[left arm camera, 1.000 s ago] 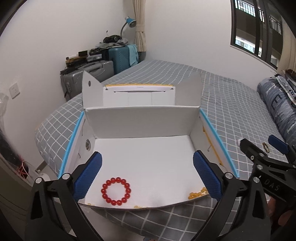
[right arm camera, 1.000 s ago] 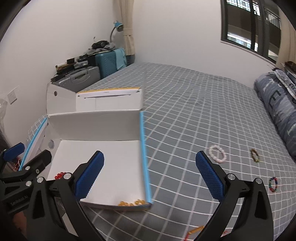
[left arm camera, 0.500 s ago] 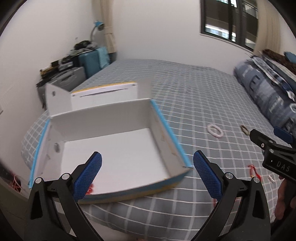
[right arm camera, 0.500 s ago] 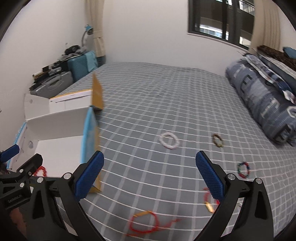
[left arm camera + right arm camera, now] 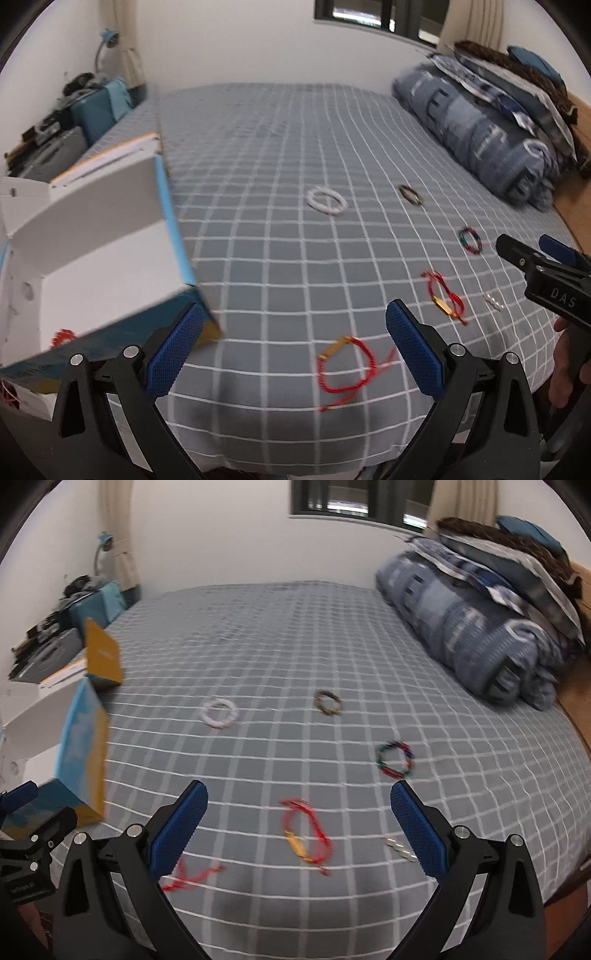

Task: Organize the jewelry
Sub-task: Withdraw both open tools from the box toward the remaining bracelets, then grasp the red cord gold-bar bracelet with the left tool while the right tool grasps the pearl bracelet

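Observation:
My left gripper (image 5: 291,349) is open and empty above a red cord bracelet (image 5: 345,365) on the bed. My right gripper (image 5: 297,829) is open and empty above a second red cord bracelet (image 5: 306,829). An open white box (image 5: 92,251) stands to the left, with a red bead bracelet (image 5: 62,336) inside. A white bead bracelet (image 5: 219,712), a brown one (image 5: 328,702), a multicoloured one (image 5: 394,759) and a small silver piece (image 5: 399,847) lie on the sheet.
The bed has a grey checked sheet (image 5: 295,635). A rolled blue duvet (image 5: 476,635) lies along the right side. Suitcases and clutter (image 5: 74,122) stand beyond the bed's left edge. The near bed edge is right below both grippers.
Both grippers have swung right, away from the box and over the loose bracelets on the sheet. Both stay open and empty.

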Action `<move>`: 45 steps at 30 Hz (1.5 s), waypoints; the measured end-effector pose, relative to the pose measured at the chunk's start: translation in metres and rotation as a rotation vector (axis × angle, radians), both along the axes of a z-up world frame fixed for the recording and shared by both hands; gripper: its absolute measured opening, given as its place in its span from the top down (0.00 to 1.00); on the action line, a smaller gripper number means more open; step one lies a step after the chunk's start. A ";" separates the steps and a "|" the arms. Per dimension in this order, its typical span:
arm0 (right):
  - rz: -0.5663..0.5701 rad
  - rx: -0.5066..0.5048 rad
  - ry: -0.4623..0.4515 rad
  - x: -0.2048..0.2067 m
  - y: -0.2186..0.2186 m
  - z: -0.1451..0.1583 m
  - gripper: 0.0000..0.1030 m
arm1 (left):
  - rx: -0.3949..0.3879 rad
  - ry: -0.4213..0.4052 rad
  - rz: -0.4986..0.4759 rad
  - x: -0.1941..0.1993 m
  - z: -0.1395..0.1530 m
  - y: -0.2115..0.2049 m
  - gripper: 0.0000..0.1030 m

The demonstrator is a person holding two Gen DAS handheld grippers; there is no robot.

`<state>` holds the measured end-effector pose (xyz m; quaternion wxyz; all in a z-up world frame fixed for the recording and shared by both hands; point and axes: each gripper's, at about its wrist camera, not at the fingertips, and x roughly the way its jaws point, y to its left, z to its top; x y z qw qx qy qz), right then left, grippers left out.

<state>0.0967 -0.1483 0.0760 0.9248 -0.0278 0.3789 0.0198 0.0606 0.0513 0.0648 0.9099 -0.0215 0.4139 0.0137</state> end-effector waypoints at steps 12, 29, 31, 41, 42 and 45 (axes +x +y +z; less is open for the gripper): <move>-0.088 0.034 0.165 0.016 -0.084 -0.067 0.08 | 0.016 0.138 -0.050 0.027 -0.065 -0.043 0.06; -0.130 0.059 0.301 0.037 -0.099 -0.113 0.23 | 0.006 0.252 -0.075 0.039 -0.111 -0.054 0.06; -0.131 0.067 0.310 0.037 -0.100 -0.116 0.25 | -0.002 0.255 -0.074 0.041 -0.114 -0.054 0.06; -0.153 0.080 0.354 0.043 -0.108 -0.130 0.51 | 0.019 0.266 -0.062 0.040 -0.114 -0.053 0.25; -0.160 0.084 0.360 0.044 -0.109 -0.131 0.53 | 0.021 0.264 -0.054 0.039 -0.113 -0.052 0.31; -0.173 0.093 0.367 0.046 -0.110 -0.131 0.61 | 0.011 0.267 -0.054 0.038 -0.110 -0.051 0.49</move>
